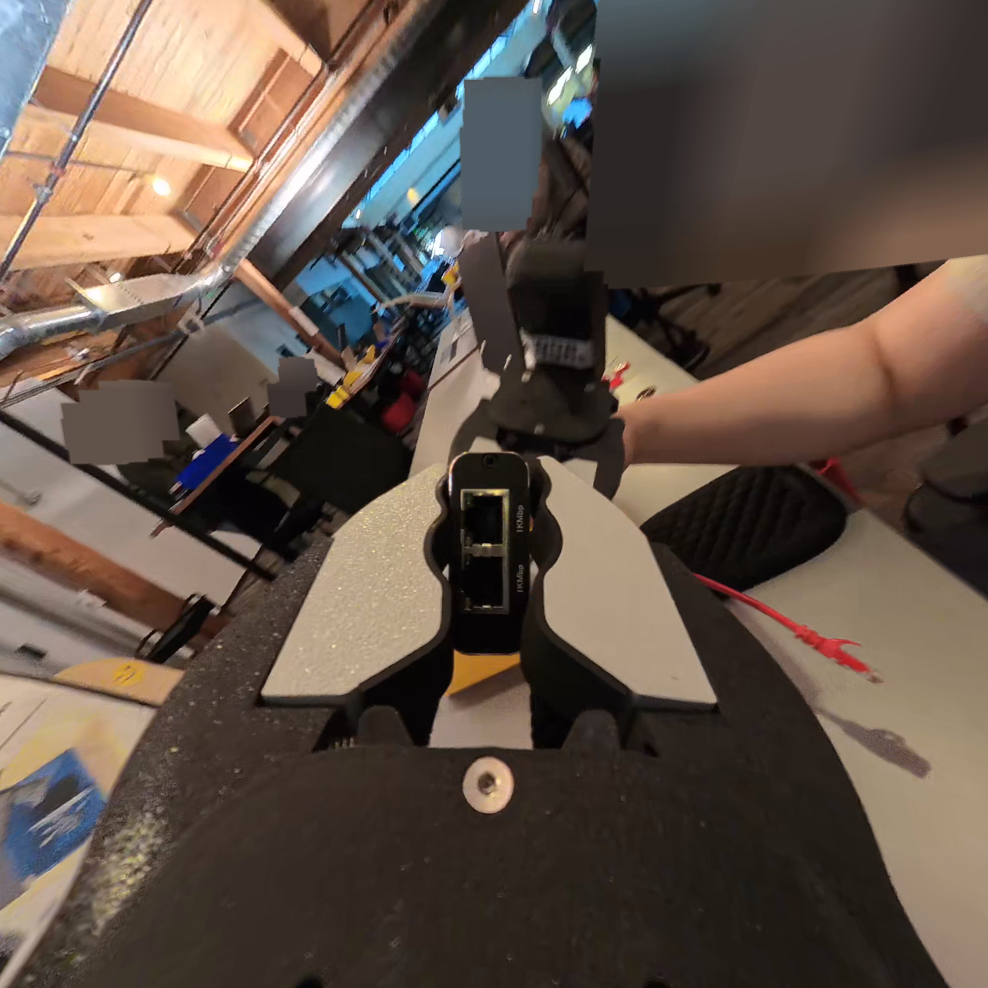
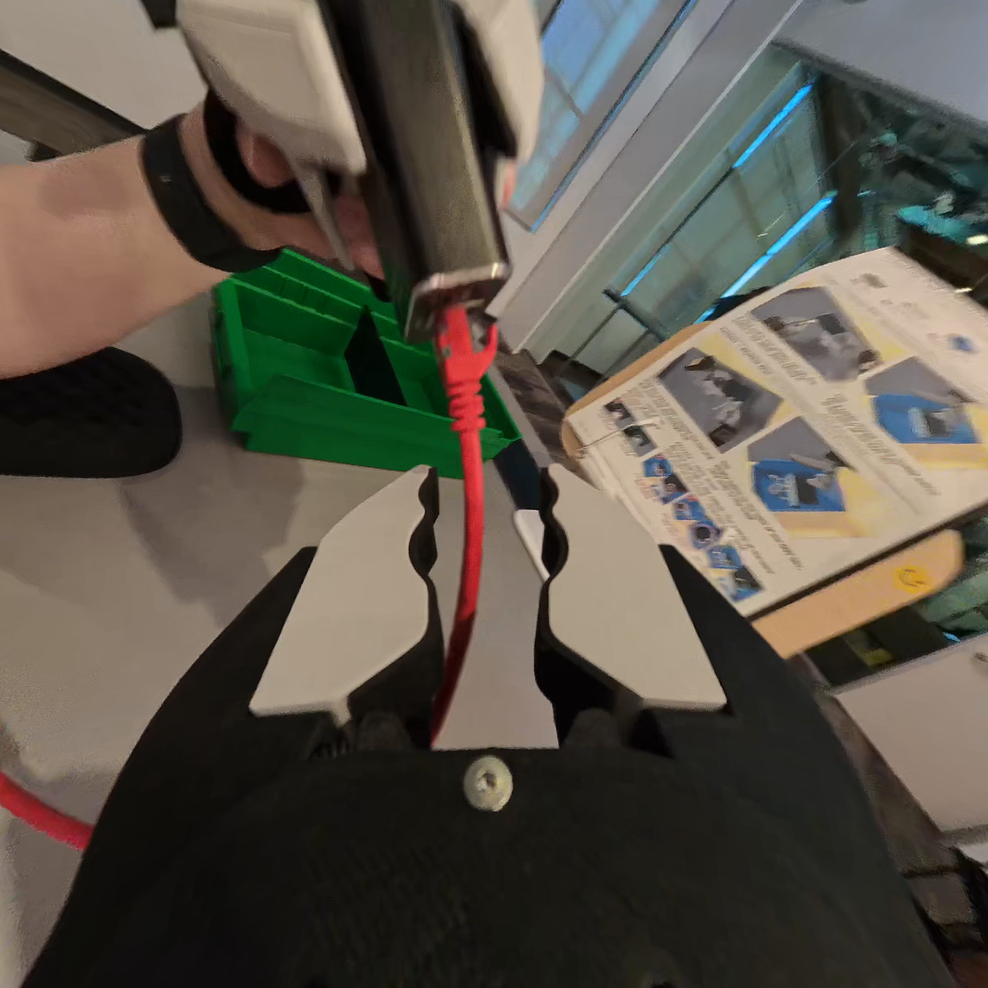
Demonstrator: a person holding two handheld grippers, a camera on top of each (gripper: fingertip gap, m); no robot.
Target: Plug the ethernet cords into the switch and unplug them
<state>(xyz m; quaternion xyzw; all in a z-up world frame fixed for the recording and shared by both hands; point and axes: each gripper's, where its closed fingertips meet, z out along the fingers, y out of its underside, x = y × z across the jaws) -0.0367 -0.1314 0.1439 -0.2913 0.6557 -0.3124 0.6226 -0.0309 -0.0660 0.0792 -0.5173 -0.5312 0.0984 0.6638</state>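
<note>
My left gripper (image 1: 489,481) is shut on a small black switch (image 1: 489,556) and holds it above the table. Two empty ports on the switch face the left camera. In the right wrist view the switch (image 2: 449,160) hangs between the left gripper's white fingers (image 2: 278,69). A red ethernet cord's plug (image 2: 462,363) sits in the switch's far end. That red cord (image 2: 470,534) runs back between the fingers of my open right gripper (image 2: 489,473), close to its left finger. Another red plug (image 1: 834,652) lies loose on the table. The right gripper (image 1: 550,422) shows behind the switch.
A green bin (image 2: 321,385) stands on the grey table (image 2: 133,561) behind the switch. A printed cardboard box (image 2: 802,438) lies to the right. A black padded mat (image 1: 748,524) lies beside the cords. The person's forearm (image 1: 802,385) reaches across. Workbenches and shelves stand far behind. There is about 9 centimeters between the tips of the two grippers.
</note>
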